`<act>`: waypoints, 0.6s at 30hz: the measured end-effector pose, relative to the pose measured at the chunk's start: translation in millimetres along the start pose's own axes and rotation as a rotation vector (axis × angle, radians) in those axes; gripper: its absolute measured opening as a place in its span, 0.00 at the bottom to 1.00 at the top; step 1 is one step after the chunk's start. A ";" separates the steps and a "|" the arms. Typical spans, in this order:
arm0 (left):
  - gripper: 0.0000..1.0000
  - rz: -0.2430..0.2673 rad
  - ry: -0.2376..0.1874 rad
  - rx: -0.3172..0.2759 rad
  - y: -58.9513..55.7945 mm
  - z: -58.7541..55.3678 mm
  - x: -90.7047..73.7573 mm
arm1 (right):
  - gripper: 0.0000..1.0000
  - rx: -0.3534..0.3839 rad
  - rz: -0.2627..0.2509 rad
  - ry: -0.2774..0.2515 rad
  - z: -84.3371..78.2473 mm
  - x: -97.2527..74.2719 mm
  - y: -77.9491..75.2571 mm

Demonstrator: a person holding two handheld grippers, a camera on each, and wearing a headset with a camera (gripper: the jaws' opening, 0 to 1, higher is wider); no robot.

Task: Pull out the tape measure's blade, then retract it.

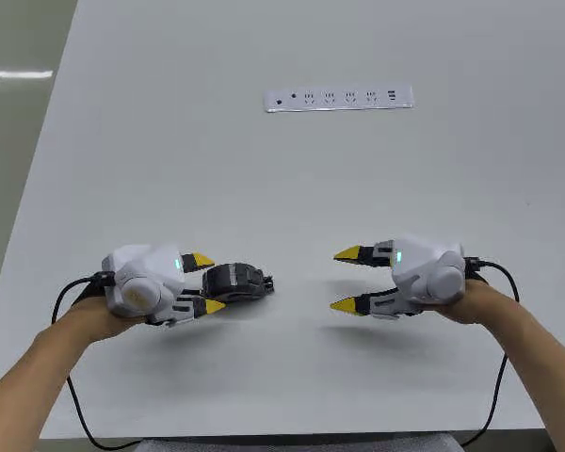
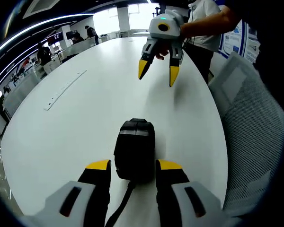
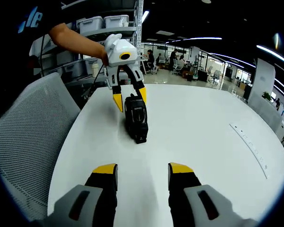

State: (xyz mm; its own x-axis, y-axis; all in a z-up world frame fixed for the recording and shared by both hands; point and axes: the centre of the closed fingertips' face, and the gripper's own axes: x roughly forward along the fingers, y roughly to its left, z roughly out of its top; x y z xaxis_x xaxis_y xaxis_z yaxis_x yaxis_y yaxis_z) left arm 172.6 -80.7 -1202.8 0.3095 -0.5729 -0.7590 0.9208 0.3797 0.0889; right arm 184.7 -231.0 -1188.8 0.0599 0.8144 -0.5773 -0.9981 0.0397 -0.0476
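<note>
Tape measure point(image 2: 135, 146): black, lying on the white surface point(image 1: 292, 179), rear end between the left tongs point(image 1: 208, 282). The tongs flank the case closely; cannot tell whether they grip or merely straddle it. Right tongs point(image 1: 347, 279) apart, empty, facing the case's mouth, clear of it.

Judged: hard, compact case with some heft, smooth sides likely slippery; hold across the flat sides. Blade thin and springy, snaps back; pinch it at the end hook.

Hook too small and dark to make out. Dark strap at the rear, cut off below.
</note>
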 end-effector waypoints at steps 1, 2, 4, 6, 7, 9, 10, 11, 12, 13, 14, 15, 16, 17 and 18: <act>0.34 -0.006 0.001 0.003 0.1 0.6 1.1 | 0.42 -0.004 0.005 -0.002 0.5 2.6 -0.3; 0.34 -0.011 0.001 0.006 -0.1 1.1 1.9 | 0.42 -0.003 0.008 -0.001 0.2 4.4 -0.5; 0.33 -0.023 0.008 0.021 -1.2 1.9 3.6 | 0.41 -0.003 0.015 -0.003 1.3 8.0 -0.8; 0.32 -0.033 0.013 0.033 -2.4 2.1 5.0 | 0.40 -0.003 0.022 -0.006 2.5 12.0 -0.8; 0.32 -0.036 0.014 0.035 -2.8 2.5 5.2 | 0.40 -0.004 0.025 -0.008 3.1 13.6 -0.7; 0.32 -0.040 0.019 0.040 -2.8 1.4 6.6 | 0.40 -0.006 0.033 -0.009 4.6 17.4 0.5; 0.31 -0.041 0.021 0.044 -2.9 1.0 7.0 | 0.39 -0.007 0.036 -0.010 4.6 19.2 0.5; 0.31 -0.043 0.023 0.048 -3.2 0.8 7.2 | 0.39 -0.006 0.042 -0.012 5.1 21.6 1.0; 0.31 -0.048 0.025 0.051 -3.9 0.4 7.4 | 0.38 -0.007 0.045 -0.013 5.4 23.0 1.4; 0.30 -0.049 0.026 0.057 -4.0 -0.7 8.3 | 0.38 -0.007 0.049 -0.014 5.9 25.3 1.6; 0.29 -0.049 0.027 0.061 -3.7 -0.8 8.2 | 0.38 -0.005 0.052 -0.014 6.2 26.9 1.8; 0.28 -0.046 0.025 0.062 -2.8 -0.1 7.7 | 0.38 -0.004 0.055 -0.014 6.4 28.5 2.0; 0.28 -0.051 0.024 0.061 -3.1 0.0 7.7 | 0.37 -0.003 0.058 -0.014 5.9 31.4 1.6; 0.28 -0.052 0.023 0.063 -3.0 0.2 7.7 | 0.37 -0.003 0.059 -0.015 6.6 33.1 1.7; 0.28 -0.054 0.023 0.068 -3.1 0.1 7.7 | 0.37 -0.001 0.063 -0.017 8.6 35.3 2.2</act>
State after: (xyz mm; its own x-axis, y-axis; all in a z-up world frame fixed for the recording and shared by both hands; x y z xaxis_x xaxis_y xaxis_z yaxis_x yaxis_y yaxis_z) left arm 172.2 -86.3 -1208.9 0.2543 -0.5737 -0.7786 0.9502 0.2982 0.0906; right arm 184.5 -197.1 -1202.3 -0.0030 0.8249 -0.5652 -0.9998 -0.0124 -0.0128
